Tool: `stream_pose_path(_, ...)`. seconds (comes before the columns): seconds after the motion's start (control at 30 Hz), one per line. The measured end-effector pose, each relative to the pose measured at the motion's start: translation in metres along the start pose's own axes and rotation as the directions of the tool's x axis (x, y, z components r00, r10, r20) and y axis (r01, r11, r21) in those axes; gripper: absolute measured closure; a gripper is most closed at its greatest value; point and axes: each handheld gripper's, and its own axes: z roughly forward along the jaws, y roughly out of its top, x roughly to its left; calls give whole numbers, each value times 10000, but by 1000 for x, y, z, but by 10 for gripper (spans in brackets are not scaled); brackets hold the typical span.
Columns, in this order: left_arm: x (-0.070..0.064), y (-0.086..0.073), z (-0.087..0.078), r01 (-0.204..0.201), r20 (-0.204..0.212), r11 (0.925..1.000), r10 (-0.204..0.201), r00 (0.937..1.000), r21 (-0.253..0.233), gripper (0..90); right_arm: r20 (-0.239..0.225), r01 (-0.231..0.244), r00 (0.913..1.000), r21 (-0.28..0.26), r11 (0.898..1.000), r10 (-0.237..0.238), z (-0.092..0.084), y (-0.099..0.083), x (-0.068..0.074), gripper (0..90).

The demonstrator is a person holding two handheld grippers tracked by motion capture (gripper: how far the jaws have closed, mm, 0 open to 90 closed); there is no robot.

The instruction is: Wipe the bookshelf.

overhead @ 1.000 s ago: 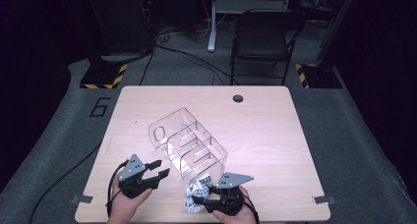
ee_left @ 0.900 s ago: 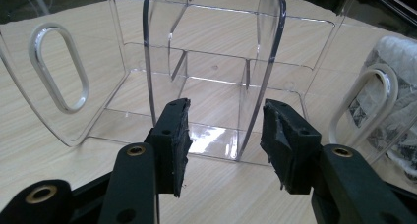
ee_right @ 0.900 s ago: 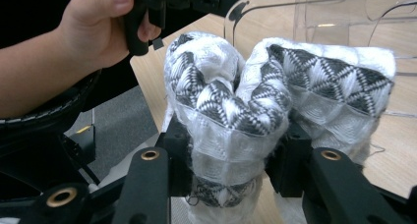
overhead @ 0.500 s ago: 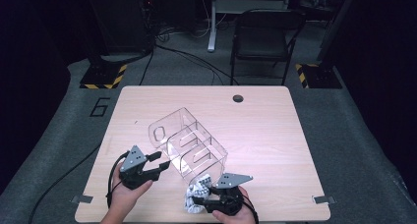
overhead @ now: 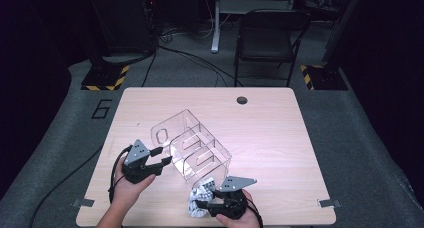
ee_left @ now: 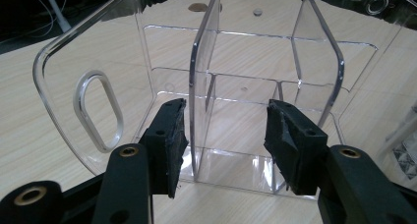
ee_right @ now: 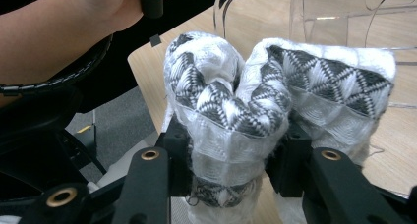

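A clear acrylic organizer [overhead: 192, 150] is seen lying on its side on the wooden table [overhead: 270, 133], open end turned toward the person. The left gripper [overhead: 161, 156] is held just at its near-left edge, and its jaws have just been opening; in the left gripper view one divider wall [ee_left: 200, 106] is caught between the parted pads [ee_left: 173, 140], untouched by either. Over at the near edge of the table, a rolled white-and-black patterned cloth [ee_right: 255, 106] is clamped firmly by the right gripper [overhead: 202, 202], bunched and bulging above the jaws, just beside the organizer's near corner
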Motion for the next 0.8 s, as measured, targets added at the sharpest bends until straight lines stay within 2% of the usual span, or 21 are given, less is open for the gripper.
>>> stream_pose_path(0.2,5,5,5,23,-86,9999,-22,10000,152,495,4,16,10000,-13,10000,-16,1,-1,-1,594)
stream_pose_path(0.33,10,6,12,219,-158,9997,-217,9996,135,496,-9,-22,10000,3,10000,22,1,-1,-1,594)
stream_pose_path(0.5,12,7,20,419,19,9989,-420,9991,204,516,-12,-1,10000,1,10000,1,1,-1,-1,595)
stream_pose_path(0.73,10,13,31,161,113,9993,-164,9998,335,558,2,17,10000,11,10000,-17,1,-1,-1,595)
stream_pose_path(0.8,7,15,35,56,79,9991,-59,10000,414,605,-6,33,10000,23,10000,-33,0,-1,-2,595)
